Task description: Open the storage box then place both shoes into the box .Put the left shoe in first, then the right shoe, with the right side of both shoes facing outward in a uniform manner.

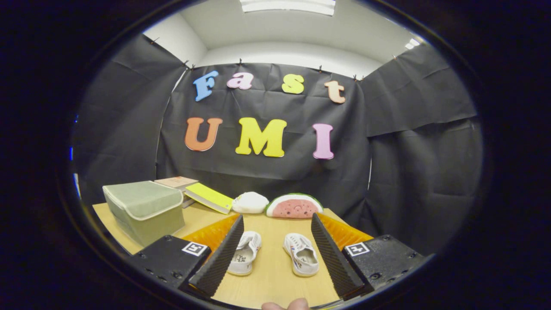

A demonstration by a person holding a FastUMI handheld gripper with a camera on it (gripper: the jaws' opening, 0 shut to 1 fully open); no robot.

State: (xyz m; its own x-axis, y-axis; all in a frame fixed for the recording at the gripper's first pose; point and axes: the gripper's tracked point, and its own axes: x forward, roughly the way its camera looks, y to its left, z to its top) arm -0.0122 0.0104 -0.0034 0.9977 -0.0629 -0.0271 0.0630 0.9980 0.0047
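Two white canvas shoes lie on the wooden table [271, 275], toes pointing away from me. The left-hand shoe [245, 252] and the right-hand shoe [301, 254] both sit in the gap between my fingers, a little apart from each other. My gripper [277, 230] is open wide and holds nothing, hovering above the table short of the shoes. The storage box [144, 209], a grey-green fabric box with its lid down, stands to the left, beyond the left finger [221, 254].
A yellow book [209, 197] leans on a stack of books [176, 183] behind the box. A white plush [250, 202] and a watermelon-slice plush [295, 206] lie at the table's far edge. A fingertip [286, 305] shows close below.
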